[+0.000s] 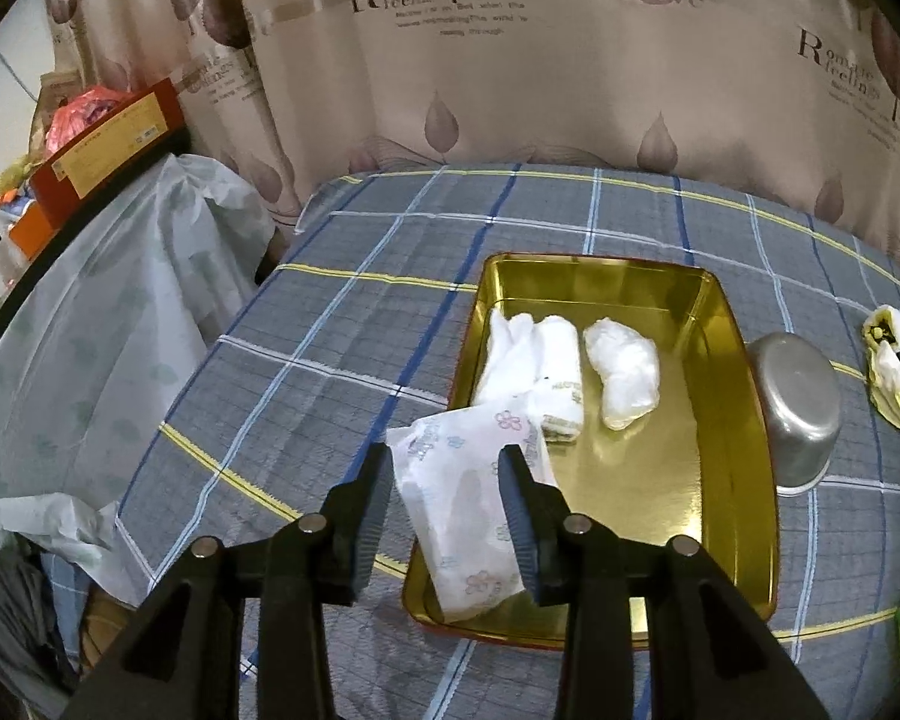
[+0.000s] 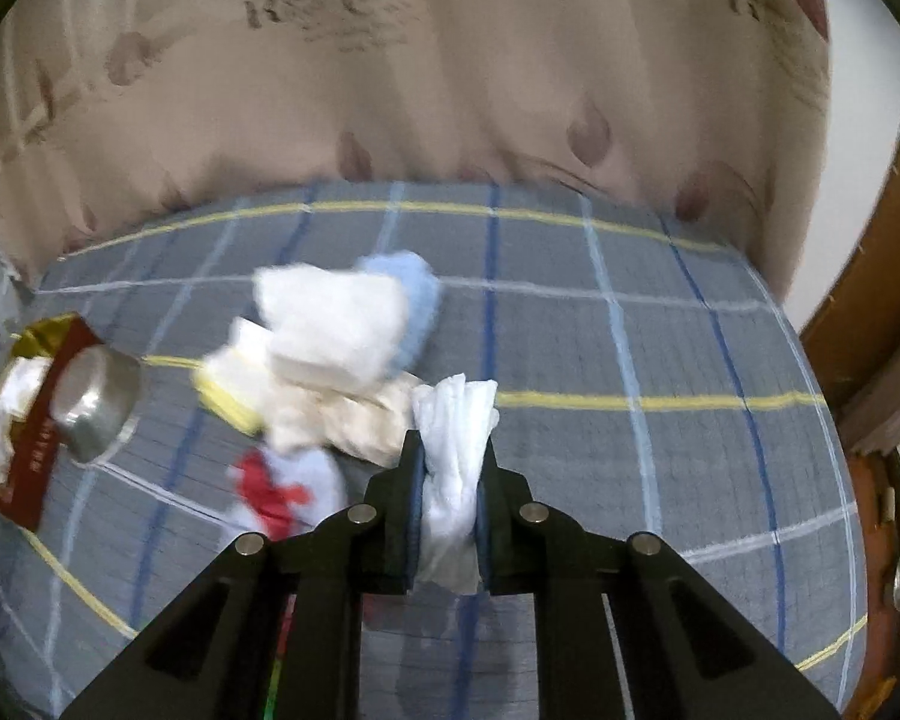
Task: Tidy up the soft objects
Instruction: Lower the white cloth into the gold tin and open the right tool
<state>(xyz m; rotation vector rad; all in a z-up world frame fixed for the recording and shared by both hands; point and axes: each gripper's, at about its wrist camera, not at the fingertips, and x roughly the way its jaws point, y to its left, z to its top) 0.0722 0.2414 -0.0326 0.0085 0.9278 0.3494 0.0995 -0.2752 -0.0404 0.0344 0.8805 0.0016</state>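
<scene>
A gold tray (image 1: 744, 420) lies on the plaid bed. In it lie a folded white cloth (image 1: 540, 360), a white bundle (image 1: 624, 372) and a floral white packet (image 1: 468, 504) leaning over the tray's near left rim. My left gripper (image 1: 447, 486) is open, its fingers either side of the packet, just above it. My right gripper (image 2: 450, 480) is shut on a crumpled white cloth (image 2: 456, 432) and holds it above the bed, beside a pile of soft items (image 2: 330, 348): white, pale blue, yellow and cream pieces, and a red and white one (image 2: 282, 492).
An upturned metal bowl (image 1: 801, 402) sits right of the tray; it also shows in the right wrist view (image 2: 96, 402). More soft items (image 1: 891, 372) lie at the right. A curtain hangs behind the bed. A covered shelf with boxes (image 1: 108, 150) stands at the left.
</scene>
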